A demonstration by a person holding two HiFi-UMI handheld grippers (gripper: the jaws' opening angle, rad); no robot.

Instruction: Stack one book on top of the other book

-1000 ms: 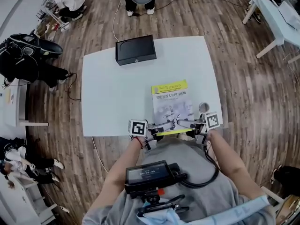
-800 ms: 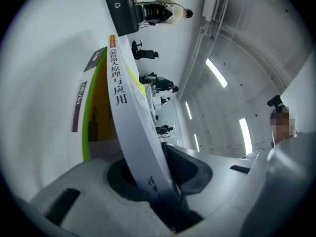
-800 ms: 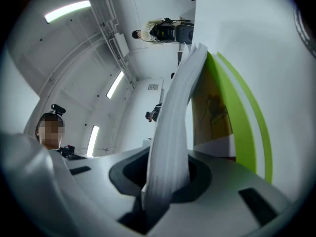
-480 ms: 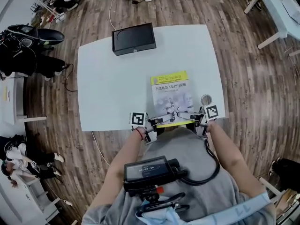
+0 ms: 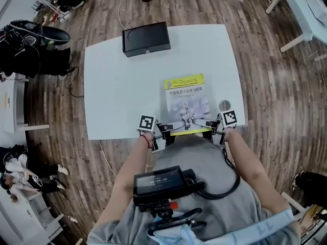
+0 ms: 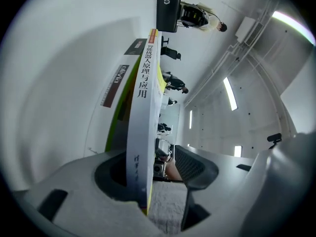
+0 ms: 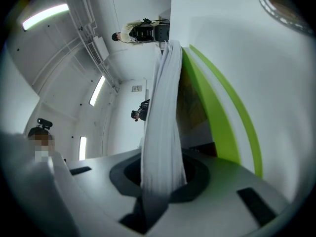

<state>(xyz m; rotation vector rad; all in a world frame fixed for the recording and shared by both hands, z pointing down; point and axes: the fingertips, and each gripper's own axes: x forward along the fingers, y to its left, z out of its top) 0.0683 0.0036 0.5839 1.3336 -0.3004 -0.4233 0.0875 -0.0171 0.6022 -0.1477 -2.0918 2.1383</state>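
A grey book with a yellow top band (image 5: pixel 186 98) lies on a green-edged book (image 5: pixel 190 132) at the table's near edge. My left gripper (image 5: pixel 172 128) is at the top book's near left corner. In the left gripper view its white spine (image 6: pixel 143 132) stands between the jaws of the left gripper (image 6: pixel 158 181). The jaws have just been opening: one finger (image 6: pixel 196 166) is clear of the book. The lower book (image 6: pixel 114 117) shows behind. My right gripper (image 5: pixel 203 124) holds the near right edge. In the right gripper view the right gripper (image 7: pixel 158 184) is shut on the page edges (image 7: pixel 163 127), beside the green book (image 7: pixel 224 115).
A black box (image 5: pixel 146 38) sits at the far left of the white table (image 5: pixel 117 86). A small round metal thing (image 5: pixel 224 105) lies just right of the books. People, bags and another table (image 5: pixel 301 9) stand on the wood floor around.
The top book's near edge has sunk onto the lower book. The left gripper has rolled and its marker cube has shifted slightly left; the right gripper has come down with the book.
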